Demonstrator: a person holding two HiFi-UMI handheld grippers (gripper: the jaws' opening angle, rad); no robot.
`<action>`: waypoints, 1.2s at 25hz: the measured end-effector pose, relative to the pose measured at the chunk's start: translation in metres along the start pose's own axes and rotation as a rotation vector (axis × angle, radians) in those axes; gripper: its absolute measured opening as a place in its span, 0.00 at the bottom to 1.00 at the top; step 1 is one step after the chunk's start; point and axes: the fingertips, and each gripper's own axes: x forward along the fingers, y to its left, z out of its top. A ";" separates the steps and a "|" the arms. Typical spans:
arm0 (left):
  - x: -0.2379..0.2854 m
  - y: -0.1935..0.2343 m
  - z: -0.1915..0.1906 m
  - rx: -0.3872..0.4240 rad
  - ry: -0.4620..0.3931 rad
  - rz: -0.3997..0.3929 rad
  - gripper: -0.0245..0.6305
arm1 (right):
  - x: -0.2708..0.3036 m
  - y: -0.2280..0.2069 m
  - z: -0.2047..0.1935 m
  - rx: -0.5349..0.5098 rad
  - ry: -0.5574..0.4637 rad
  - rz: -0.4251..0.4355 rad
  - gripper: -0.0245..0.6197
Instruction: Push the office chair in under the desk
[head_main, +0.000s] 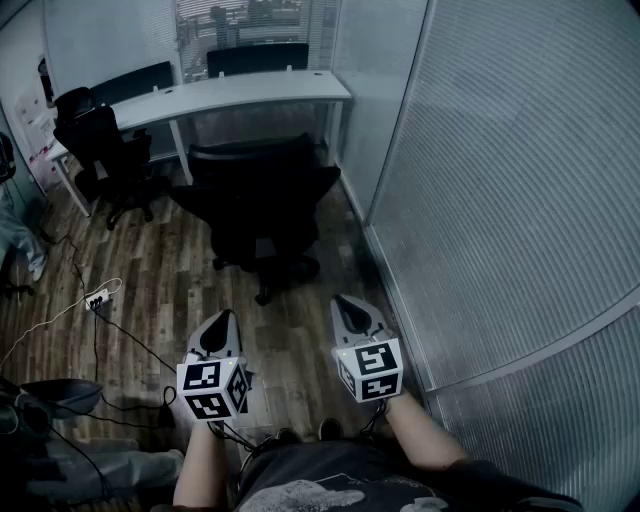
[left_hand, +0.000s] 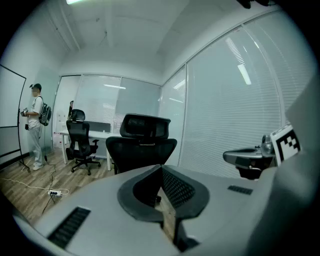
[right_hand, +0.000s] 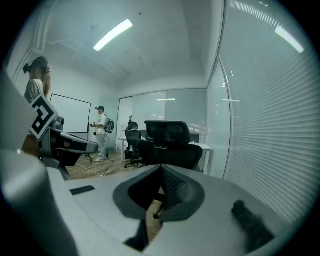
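Only print in sight: black-and-white square markers on the gripper cubes (head_main: 212, 388). Left gripper (head_main: 224, 318) and right gripper (head_main: 343, 303) each have their jaws pressed together with nothing between them, and sit side by side low over the wood floor (head_main: 150, 290), aimed at the office chair (head_main: 262, 205). The chair stands ahead of both grippers and apart from them, backrest toward them, on the near side of the white desk (head_main: 250, 92) and not tucked under it, near the glass partition (head_main: 500, 200).
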 end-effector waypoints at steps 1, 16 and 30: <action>-0.001 0.001 0.001 0.003 -0.001 0.001 0.06 | 0.000 0.001 0.001 0.005 -0.001 0.004 0.07; -0.010 0.029 0.002 -0.007 -0.017 -0.025 0.06 | -0.003 0.013 0.012 0.049 -0.056 -0.064 0.07; 0.025 0.061 0.007 0.047 -0.047 -0.034 0.06 | 0.019 -0.015 0.002 -0.048 -0.060 -0.233 0.08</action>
